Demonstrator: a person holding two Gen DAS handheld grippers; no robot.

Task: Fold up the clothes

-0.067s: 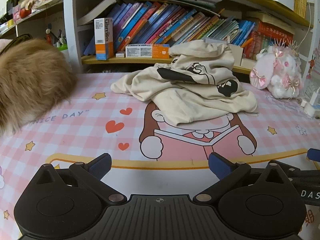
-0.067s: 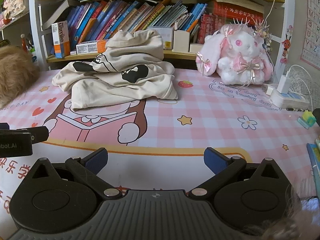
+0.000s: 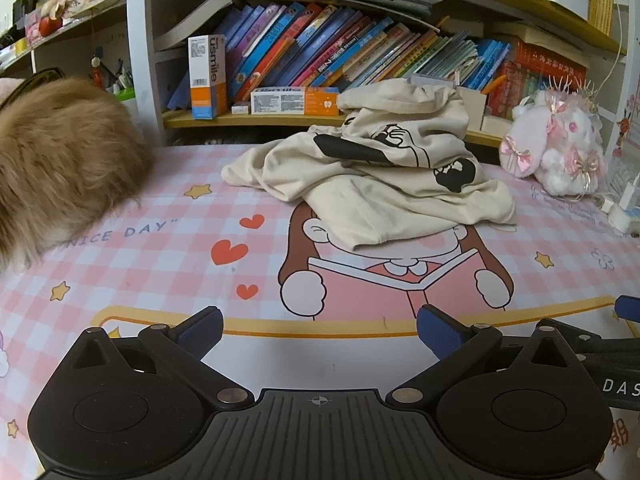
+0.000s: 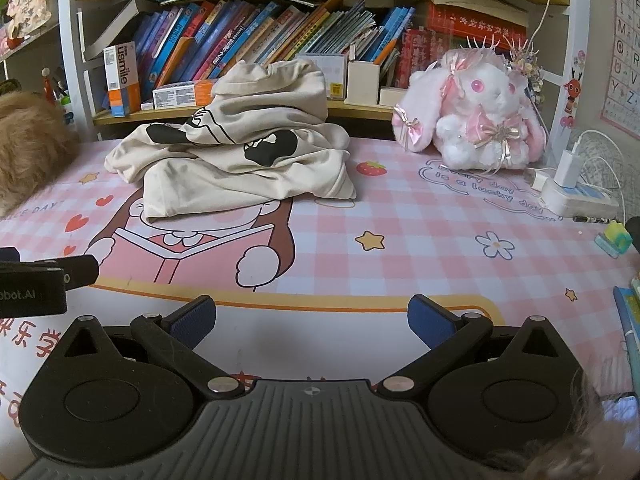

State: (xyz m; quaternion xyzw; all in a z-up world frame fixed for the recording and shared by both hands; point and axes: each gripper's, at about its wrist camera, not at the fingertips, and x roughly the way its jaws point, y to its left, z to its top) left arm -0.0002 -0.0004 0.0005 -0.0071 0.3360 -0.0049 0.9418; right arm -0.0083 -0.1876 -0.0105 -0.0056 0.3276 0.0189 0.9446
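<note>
A cream garment with black printed figures (image 3: 384, 184) lies crumpled in a heap at the far middle of the pink checked desk mat (image 3: 160, 256), leaning toward the bookshelf; in the right wrist view the same garment (image 4: 244, 160) sits far left of centre. My left gripper (image 3: 318, 330) hovers over the near edge of the mat, well short of the garment, its blue pads wide apart with nothing between them. My right gripper (image 4: 310, 320) stands open beside it, also empty. Part of the right gripper's body shows at the right edge of the left wrist view, and the left one's at the left edge of the right wrist view.
A brown furry thing (image 3: 60, 160) lies at the left of the mat. A pink-and-white plush rabbit (image 4: 476, 116) sits at the back right, with a power strip and charger (image 4: 572, 188) beside it. A shelf of books (image 3: 340, 52) runs behind the garment.
</note>
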